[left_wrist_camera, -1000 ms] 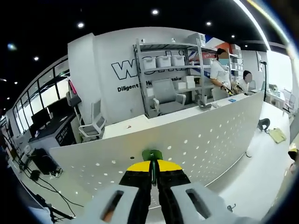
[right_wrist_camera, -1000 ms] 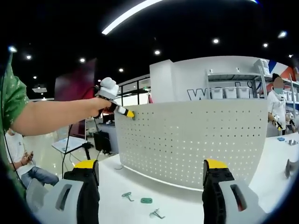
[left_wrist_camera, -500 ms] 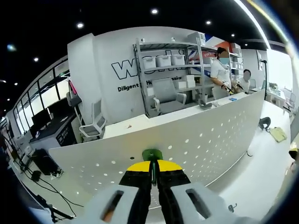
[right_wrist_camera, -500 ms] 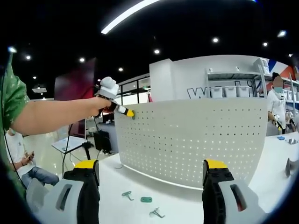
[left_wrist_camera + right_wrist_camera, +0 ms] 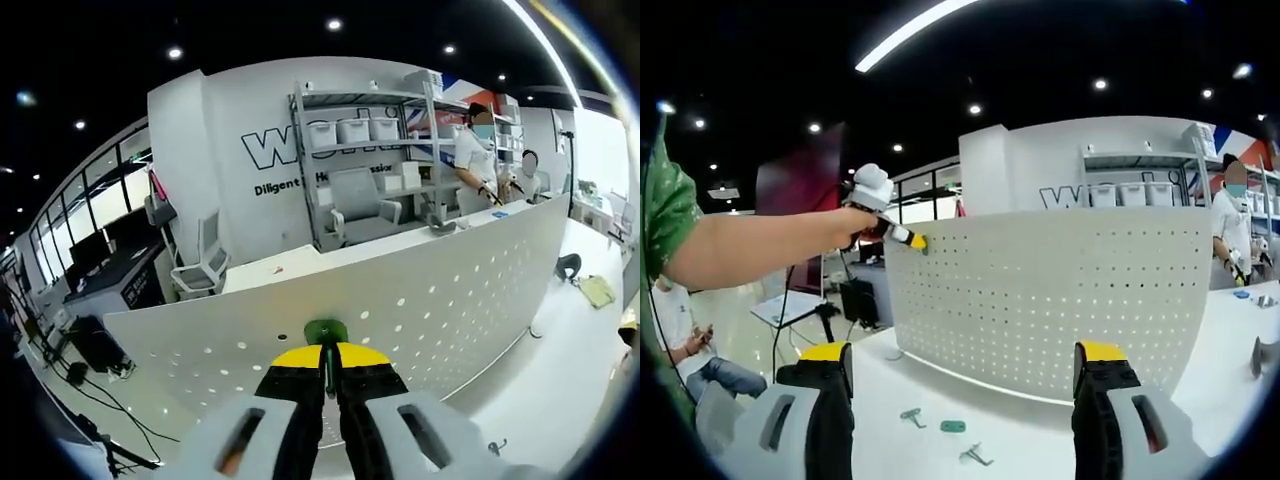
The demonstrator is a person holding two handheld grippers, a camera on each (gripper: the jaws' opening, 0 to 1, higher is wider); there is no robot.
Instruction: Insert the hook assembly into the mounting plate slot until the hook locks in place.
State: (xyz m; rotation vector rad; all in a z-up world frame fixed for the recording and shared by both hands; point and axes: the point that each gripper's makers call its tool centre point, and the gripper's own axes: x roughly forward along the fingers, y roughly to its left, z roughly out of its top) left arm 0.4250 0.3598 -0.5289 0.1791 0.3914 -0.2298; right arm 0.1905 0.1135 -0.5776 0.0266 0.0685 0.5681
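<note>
My left gripper (image 5: pixel 326 352) is shut on a small green hook piece (image 5: pixel 326 331), pressed against the top left part of the white perforated mounting plate (image 5: pixel 450 290). In the right gripper view that plate (image 5: pixel 1060 300) stands upright on the white table. The left gripper (image 5: pixel 905 238), held by a bare forearm, touches the plate's upper left corner there. My right gripper (image 5: pixel 962 365) hangs wide open in front of the plate, holding nothing. Loose parts lie on the table below it: a green hook (image 5: pixel 911 416), a green clip (image 5: pixel 953 427) and a metal hook (image 5: pixel 976 458).
The white table (image 5: pixel 1040 440) runs under the plate. A metal shelf with white bins (image 5: pixel 350 130) stands behind, with people (image 5: pixel 472 150) at a counter to its right. A seated person (image 5: pixel 690 350) is at far left. A dark object (image 5: pixel 565 265) lies right of the plate.
</note>
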